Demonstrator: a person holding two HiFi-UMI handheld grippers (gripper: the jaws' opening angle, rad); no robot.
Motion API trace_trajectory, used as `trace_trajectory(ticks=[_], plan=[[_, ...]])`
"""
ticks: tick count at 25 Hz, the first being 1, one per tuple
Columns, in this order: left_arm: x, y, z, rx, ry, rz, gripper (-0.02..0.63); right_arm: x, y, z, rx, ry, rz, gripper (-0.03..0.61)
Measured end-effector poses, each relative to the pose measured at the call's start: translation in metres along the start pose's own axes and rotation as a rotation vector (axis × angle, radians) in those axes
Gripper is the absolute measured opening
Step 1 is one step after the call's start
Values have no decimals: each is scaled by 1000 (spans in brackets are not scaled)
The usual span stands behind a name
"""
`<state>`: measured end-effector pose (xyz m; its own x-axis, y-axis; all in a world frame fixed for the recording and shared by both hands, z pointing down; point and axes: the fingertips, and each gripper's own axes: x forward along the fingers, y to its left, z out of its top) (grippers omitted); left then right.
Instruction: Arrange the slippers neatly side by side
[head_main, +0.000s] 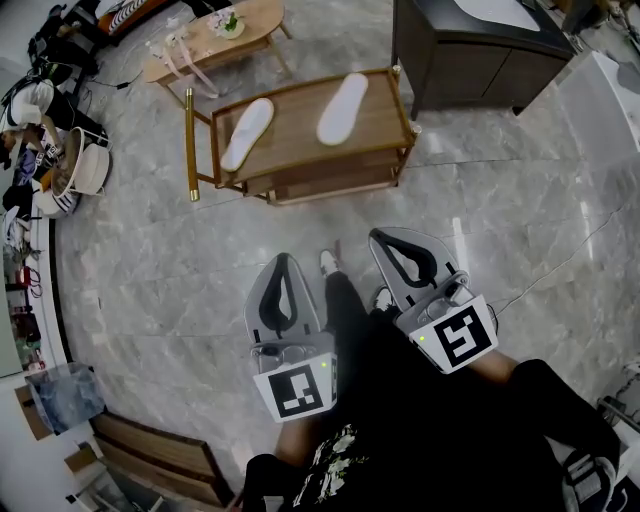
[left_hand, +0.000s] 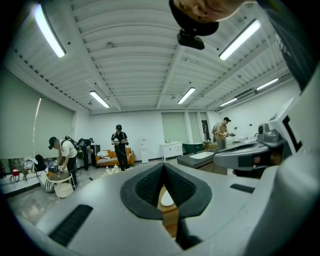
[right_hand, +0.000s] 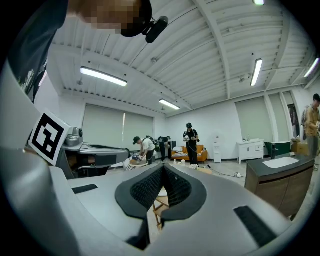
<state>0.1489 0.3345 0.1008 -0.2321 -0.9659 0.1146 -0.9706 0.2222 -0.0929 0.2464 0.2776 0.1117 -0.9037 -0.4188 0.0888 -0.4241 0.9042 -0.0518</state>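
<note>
Hovering short of the desk (head_main: 296, 135): left tongs (head_main: 283, 262) closed tight, empty. Up top, left slipper (head_main: 247, 133) and right slipper (head_main: 343, 108) lie apart, splayed. Light and floppy, I'd say; pinch the heel rim; right tongs (head_main: 381, 238) closed too, empty.
</note>
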Motion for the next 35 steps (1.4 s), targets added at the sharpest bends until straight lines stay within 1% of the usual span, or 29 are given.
trace_trajectory(ticks=[5, 12, 18, 25, 31, 35], plan=[[3, 17, -6, -9, 10, 26, 2, 16, 5, -2, 9, 5, 23, -2], [13, 33, -9, -31, 7, 42, 2, 32, 7, -2, 2, 14, 27, -2], [27, 43, -9, -40, 8, 32, 2, 46, 3, 0, 4, 22, 17, -2], [48, 55, -3, -21, -1, 18, 2, 68, -7, 9, -7, 7, 4, -2], [69, 71, 0, -12, 0, 6, 2, 94, -10, 15, -16, 1, 9, -2], [80, 82, -4, -14, 11, 1, 2, 110, -10, 16, -16, 3, 15, -2]])
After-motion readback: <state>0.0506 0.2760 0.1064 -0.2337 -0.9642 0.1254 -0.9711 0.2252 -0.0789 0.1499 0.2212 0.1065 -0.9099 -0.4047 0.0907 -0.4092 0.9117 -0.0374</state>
